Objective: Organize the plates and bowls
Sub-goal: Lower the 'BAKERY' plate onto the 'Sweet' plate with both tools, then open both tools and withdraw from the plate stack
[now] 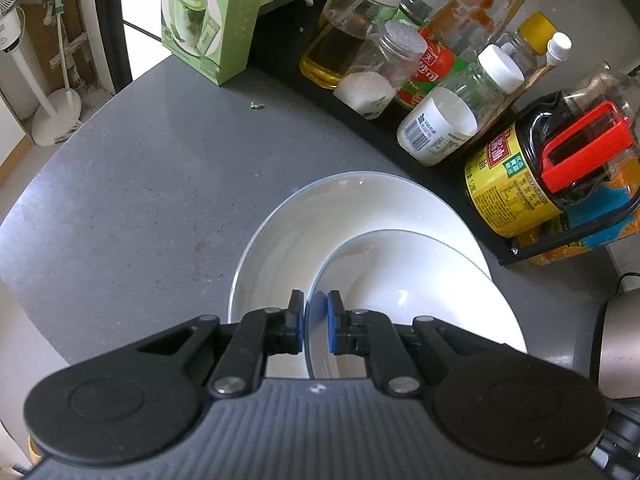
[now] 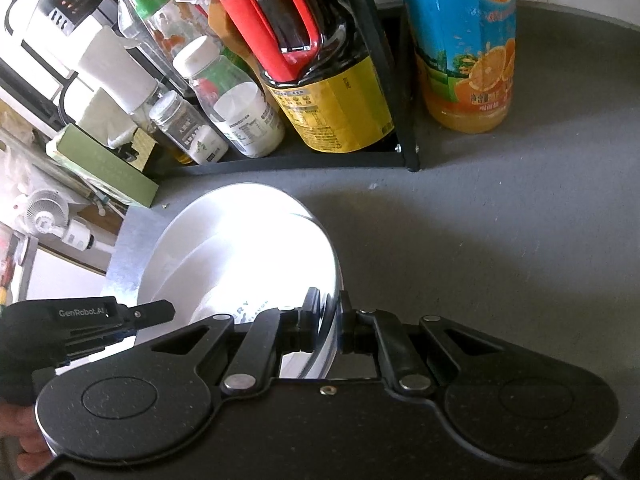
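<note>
White bowl [image 1: 400, 280] rim pinched by left gripper [image 1: 315, 322]; right gripper [image 2: 326, 326] pinches opposite rim.

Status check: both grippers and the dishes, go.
Left gripper shut on inner bowl rim. Right gripper shut on outer bowl rim. Condiment rack close behind.

Black wire rack [image 2: 404, 80]: soy-sauce jug [image 2: 320, 80] inside; orange-drink bottle [image 2: 464, 40] just right; green carton [image 1: 208, 20] left, on worktop [image 1: 140, 200].
</note>
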Demonstrator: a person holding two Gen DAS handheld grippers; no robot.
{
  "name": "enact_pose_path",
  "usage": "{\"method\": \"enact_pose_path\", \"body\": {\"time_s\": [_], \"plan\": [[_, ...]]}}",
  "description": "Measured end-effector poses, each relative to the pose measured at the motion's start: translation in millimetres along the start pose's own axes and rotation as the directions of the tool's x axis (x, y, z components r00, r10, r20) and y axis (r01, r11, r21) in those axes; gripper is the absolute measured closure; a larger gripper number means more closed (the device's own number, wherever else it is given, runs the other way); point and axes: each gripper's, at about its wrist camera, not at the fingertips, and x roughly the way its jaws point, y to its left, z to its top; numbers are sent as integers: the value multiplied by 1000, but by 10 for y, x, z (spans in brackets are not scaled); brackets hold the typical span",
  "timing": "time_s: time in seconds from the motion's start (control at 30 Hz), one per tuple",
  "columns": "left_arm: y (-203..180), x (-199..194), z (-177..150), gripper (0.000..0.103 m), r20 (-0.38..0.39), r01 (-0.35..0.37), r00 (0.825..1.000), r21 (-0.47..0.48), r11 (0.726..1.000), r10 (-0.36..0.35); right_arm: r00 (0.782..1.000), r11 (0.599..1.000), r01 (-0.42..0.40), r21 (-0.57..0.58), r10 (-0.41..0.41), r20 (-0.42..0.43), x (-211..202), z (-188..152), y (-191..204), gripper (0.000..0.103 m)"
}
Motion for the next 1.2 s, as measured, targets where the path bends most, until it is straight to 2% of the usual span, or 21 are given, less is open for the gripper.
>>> {"method": "enact_pose_path", "body": {"time_s": [0.33, 0.6, 0.7, 0.83, 1.2], "plan": [[-106, 50, 0, 90, 40, -63, 997, 88, 994, 60, 999, 998, 20, -60, -22, -30, 99, -45, 63, 90], [-173, 118, -39, 88, 83, -135, 989, 175, 975, 122, 998, 996, 30, -80, -34, -57, 209, -35, 106, 84], [-171, 125, -12, 87, 93, -142, 988, 183, 973, 127, 997, 996, 44, -77, -49, -59, 234, -31, 106, 76], [-201, 144, -1, 86, 97, -153, 986, 198, 968, 136, 996, 998, 55, -41, -58, -67, 247, -20, 20, 59], [-245, 108, -12, 86, 106, -188, 980, 215, 958, 168, 998, 1000, 26, 5, -26, -57, 74, -62, -119, 55]]}}
